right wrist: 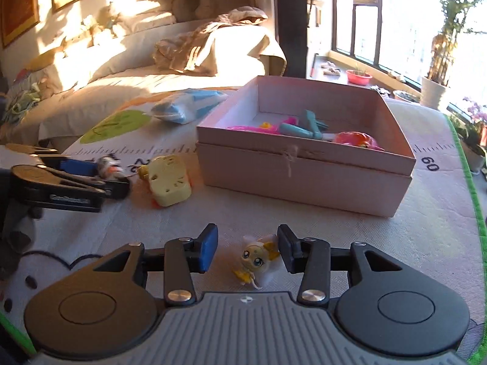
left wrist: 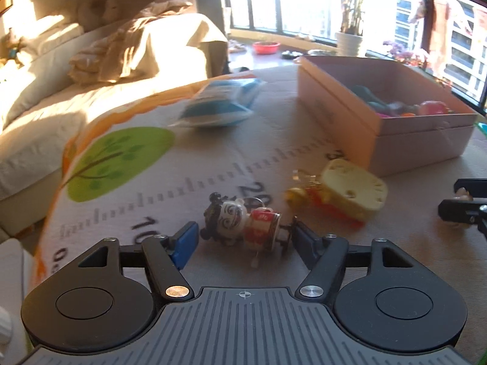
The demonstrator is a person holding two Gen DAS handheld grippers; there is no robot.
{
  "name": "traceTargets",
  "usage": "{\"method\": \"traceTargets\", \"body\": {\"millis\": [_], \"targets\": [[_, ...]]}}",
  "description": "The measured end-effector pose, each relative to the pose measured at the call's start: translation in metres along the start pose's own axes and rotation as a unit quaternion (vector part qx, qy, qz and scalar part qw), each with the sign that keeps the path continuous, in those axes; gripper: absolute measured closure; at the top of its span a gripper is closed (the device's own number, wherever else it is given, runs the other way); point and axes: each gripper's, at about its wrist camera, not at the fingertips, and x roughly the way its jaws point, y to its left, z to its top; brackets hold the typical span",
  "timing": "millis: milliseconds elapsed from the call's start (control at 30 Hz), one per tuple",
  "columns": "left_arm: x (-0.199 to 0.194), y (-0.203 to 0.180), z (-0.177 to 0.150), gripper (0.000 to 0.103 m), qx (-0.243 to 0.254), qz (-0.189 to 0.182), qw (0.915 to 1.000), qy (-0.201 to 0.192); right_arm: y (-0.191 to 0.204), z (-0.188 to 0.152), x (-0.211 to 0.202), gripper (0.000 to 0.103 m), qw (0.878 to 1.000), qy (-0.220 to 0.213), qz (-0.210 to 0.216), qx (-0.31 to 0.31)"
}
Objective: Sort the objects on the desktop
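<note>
Blue-padded, your left gripper [left wrist: 243, 237] brackets the clown figurine [left wrist: 243, 225] ungrasped; your right gripper [right wrist: 248, 251] straddles the yellow doll [right wrist: 257, 258], unclenched. Closing off-centre could squirt either toward 12 o'clock.

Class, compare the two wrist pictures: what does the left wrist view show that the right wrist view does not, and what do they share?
Left only: the keychain doll's painted face, lying between the left gripper's open pads.
Right only: a small yellow-haired doll between the right gripper's open pads, and the box's floor.
Both: the pink box, yellow cheese toy, blue-and-white pack and ruler-printed mat.
</note>
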Motion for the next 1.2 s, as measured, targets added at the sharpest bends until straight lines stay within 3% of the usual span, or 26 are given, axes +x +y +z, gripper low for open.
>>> {"method": "traceTargets", "body": {"millis": [67, 133, 300, 500, 667, 933, 1033, 1133, 1200], "targets": [[-0.005, 0.003, -0.001, 0.014, 0.000, -0.003, 1.0000, -0.008, -0.002, -0.001, 0.002, 0.060, 1.000, 0.002, -0.004, 0.008], [-0.008, 0.002, -0.001, 0.011, 0.001, -0.007, 0.9999, -0.014, 0.003, -0.001, 0.001, 0.058, 1.000, -0.001, -0.004, -0.008], [-0.007, 0.002, 0.001, 0.008, -0.004, -0.010, 0.9999, -0.009, 0.038, 0.007, 0.001, 0.055, 0.995, -0.014, 0.016, -0.099], [-0.011, 0.011, 0.000, 0.004, -0.018, -0.018, 0.9996, -0.010, 0.079, 0.018, 0.030, 0.055, 0.982, -0.015, 0.012, -0.188], [-0.011, 0.025, -0.006, 0.003, -0.041, -0.015, 0.9990, -0.005, 0.098, 0.026, 0.051, 0.056, 0.976, -0.010, 0.005, -0.216], [-0.018, 0.045, -0.011, 0.003, -0.079, -0.012, 0.9967, -0.009, 0.085, 0.033, 0.044, 0.062, 0.989, 0.011, 0.030, -0.142], [-0.020, 0.041, -0.009, 0.003, -0.074, -0.014, 0.9971, -0.009, 0.065, 0.035, 0.038, 0.062, 0.994, 0.038, 0.079, -0.066], [-0.019, 0.033, -0.009, 0.003, -0.063, -0.019, 0.9978, -0.008, 0.043, 0.031, 0.028, 0.062, 0.985, 0.073, 0.153, 0.023], [-0.019, 0.028, -0.008, 0.003, -0.055, -0.022, 0.9982, -0.006, 0.035, 0.024, 0.018, 0.062, 0.979, 0.080, 0.178, 0.051]]}}
